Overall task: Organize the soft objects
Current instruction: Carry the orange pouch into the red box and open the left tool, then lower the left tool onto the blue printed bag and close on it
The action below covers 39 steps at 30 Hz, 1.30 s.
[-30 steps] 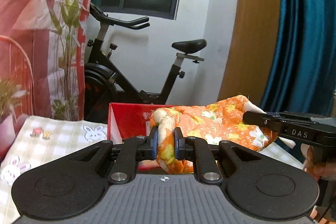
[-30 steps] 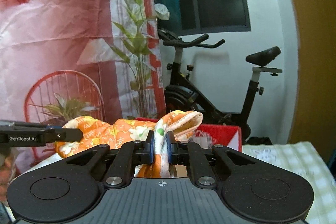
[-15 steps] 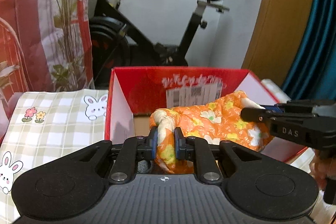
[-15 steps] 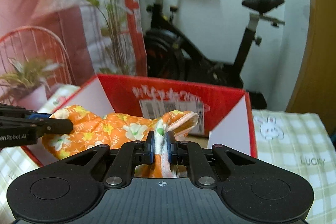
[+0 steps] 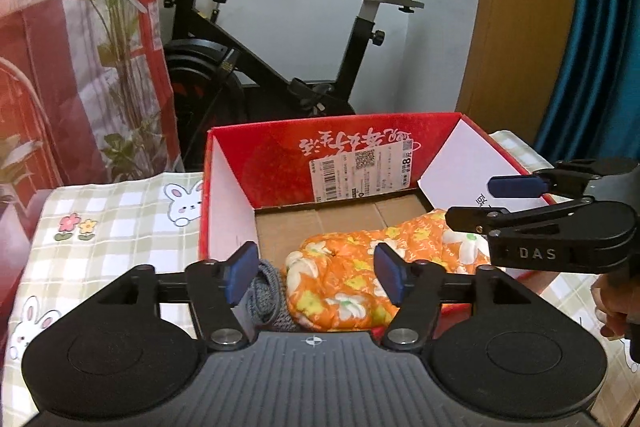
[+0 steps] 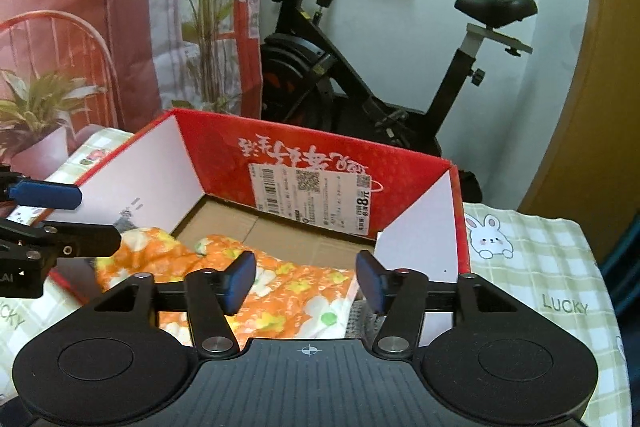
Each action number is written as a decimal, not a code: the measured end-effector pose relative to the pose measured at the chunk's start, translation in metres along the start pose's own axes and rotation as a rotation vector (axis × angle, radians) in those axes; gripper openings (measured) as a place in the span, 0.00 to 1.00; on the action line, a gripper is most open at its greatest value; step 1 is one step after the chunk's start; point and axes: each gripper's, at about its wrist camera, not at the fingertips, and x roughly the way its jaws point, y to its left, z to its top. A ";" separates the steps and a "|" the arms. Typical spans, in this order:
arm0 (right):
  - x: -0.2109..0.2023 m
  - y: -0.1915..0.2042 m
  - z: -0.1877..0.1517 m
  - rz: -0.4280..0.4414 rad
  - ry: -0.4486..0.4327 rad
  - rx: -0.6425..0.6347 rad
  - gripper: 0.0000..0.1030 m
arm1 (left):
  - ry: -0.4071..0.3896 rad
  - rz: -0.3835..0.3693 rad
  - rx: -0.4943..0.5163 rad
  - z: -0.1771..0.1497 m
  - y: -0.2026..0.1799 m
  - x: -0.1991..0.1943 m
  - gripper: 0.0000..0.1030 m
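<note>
An orange flowered cloth (image 5: 348, 279) lies inside a red cardboard box (image 5: 344, 147), on its cardboard floor. It also shows in the right wrist view (image 6: 280, 287), inside the same box (image 6: 312, 155). My left gripper (image 5: 314, 275) is open just above the cloth's left end. My right gripper (image 6: 306, 281) is open above its right end. Neither holds anything. A grey knitted item (image 5: 266, 291) lies in the box beside the cloth. The right gripper shows in the left wrist view (image 5: 496, 201), also open.
The box stands on a table with a checked bunny cloth (image 5: 100, 223). An exercise bike (image 5: 280, 39) stands behind the table. A printed curtain with plants (image 6: 120, 7) hangs at the left. A blue curtain (image 5: 600, 27) hangs at the right.
Both grippers lowered the orange cloth into the box and opened. The cloth now lies loose on the box floor.
</note>
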 end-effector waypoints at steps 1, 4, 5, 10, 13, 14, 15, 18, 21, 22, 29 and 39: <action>-0.005 -0.001 0.000 0.003 -0.003 -0.001 0.59 | -0.001 0.007 0.002 0.000 -0.001 -0.003 0.70; -0.020 0.002 -0.001 0.006 -0.014 0.018 0.71 | -0.007 0.034 0.008 -0.002 -0.003 -0.018 0.82; -0.026 0.002 -0.002 0.002 -0.018 0.031 0.77 | -0.011 0.047 0.010 -0.003 -0.004 -0.023 0.85; -0.054 0.005 -0.011 0.010 -0.038 0.061 0.98 | -0.011 0.099 0.014 -0.006 -0.005 -0.048 0.97; -0.071 0.010 -0.016 0.011 -0.054 0.058 1.00 | -0.005 0.099 0.003 -0.009 -0.004 -0.060 1.00; -0.076 0.012 -0.017 0.011 -0.056 0.060 1.00 | -0.003 0.099 0.001 -0.009 -0.004 -0.063 1.00; -0.081 0.013 -0.019 0.015 -0.059 0.067 1.00 | -0.002 0.100 0.000 -0.011 -0.004 -0.066 1.00; -0.093 0.017 -0.023 0.030 -0.070 0.083 1.00 | -0.003 0.100 0.000 -0.014 -0.004 -0.074 1.00; -0.103 0.023 -0.030 0.045 -0.085 0.081 1.00 | -0.006 0.094 -0.004 -0.020 -0.005 -0.079 1.00; -0.107 0.026 -0.033 0.049 -0.092 0.080 1.00 | -0.006 0.093 -0.006 -0.022 -0.005 -0.079 1.00; -0.120 0.044 -0.063 0.081 -0.114 0.048 0.99 | -0.014 0.054 -0.041 -0.056 -0.004 -0.082 0.98; -0.099 0.066 -0.117 0.126 0.019 0.039 0.85 | 0.053 -0.075 -0.147 -0.113 -0.005 -0.062 0.59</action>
